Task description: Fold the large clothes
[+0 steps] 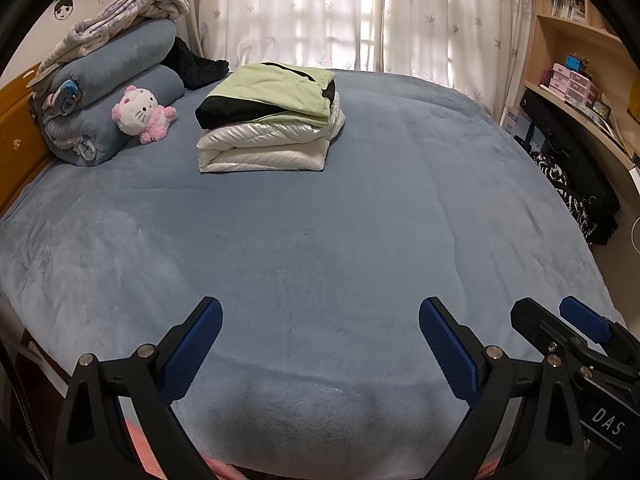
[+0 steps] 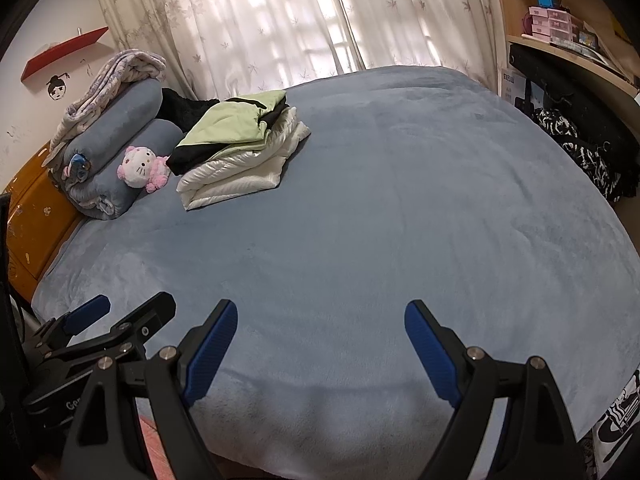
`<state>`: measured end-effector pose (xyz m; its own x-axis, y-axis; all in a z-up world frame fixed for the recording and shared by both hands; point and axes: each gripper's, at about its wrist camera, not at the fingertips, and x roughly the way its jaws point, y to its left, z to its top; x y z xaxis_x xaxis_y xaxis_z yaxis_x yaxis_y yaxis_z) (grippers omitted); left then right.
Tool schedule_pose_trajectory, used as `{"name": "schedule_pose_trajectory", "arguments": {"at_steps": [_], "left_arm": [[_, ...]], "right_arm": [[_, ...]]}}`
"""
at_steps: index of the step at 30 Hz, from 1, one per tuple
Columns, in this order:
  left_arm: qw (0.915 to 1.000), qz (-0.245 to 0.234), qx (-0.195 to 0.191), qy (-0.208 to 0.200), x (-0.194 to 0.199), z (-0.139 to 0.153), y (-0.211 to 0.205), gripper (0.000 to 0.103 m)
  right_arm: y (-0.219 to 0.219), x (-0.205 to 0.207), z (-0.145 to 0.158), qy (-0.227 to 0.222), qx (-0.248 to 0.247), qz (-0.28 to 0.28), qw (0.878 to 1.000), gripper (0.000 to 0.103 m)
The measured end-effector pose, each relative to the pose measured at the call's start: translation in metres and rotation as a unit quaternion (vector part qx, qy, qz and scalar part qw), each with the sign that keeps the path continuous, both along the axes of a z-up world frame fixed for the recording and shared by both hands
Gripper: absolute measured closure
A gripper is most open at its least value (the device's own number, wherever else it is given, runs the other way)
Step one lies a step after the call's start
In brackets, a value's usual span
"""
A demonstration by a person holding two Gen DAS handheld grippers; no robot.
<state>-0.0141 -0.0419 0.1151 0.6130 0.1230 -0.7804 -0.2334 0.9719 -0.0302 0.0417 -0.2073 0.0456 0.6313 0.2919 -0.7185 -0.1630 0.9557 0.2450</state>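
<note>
A folded stack of clothes lies far across the bed: a green and black garment (image 1: 272, 94) on a shiny white padded one (image 1: 264, 146). It shows in the right wrist view too, green (image 2: 228, 124) over white (image 2: 244, 172). My left gripper (image 1: 320, 312) is open and empty above the near edge of the blue bed cover (image 1: 320, 232). My right gripper (image 2: 320, 316) is open and empty beside it, also seen at the right of the left wrist view (image 1: 556, 314). The left gripper shows at the left of the right wrist view (image 2: 132, 306).
Rolled blue blankets (image 1: 112, 92) with a patterned quilt on top and a pink plush cat (image 1: 142, 114) sit at the headboard. A black garment (image 1: 196, 66) lies behind them. A desk, shelves and a black chair (image 1: 568, 152) stand right of the bed. Curtains (image 1: 360, 12) hang behind.
</note>
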Motion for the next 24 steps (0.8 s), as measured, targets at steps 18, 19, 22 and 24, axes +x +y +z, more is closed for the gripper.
{"name": "schedule_pose_trajectory", "arguments": {"at_steps": [18,19,22,24], "left_arm": [[1.0,-0.002,-0.001,-0.006,-0.0007,0.0023,0.002,0.009],[1.0,-0.002,-0.001,-0.006,-0.0006,0.0023,0.0024,0.009],[1.0,-0.002,-0.005,-0.001,-0.0008,0.0012,0.0052,0.009],[0.9999,-0.003,-0.012,0.003,-0.0007,-0.0001,0.0077,0.009]], "right_arm": [[0.001,0.0001,-0.0007,-0.001,-0.001,0.0,1.0,0.017],[0.0011,0.0,-0.0009,-0.001,-0.002,0.0,1.0,0.017],[0.0017,0.0003,-0.0007,0.0,-0.004,0.001,1.0,0.017],[0.0018,-0.0001,-0.0012,0.001,-0.004,0.001,1.0,0.017]]}}
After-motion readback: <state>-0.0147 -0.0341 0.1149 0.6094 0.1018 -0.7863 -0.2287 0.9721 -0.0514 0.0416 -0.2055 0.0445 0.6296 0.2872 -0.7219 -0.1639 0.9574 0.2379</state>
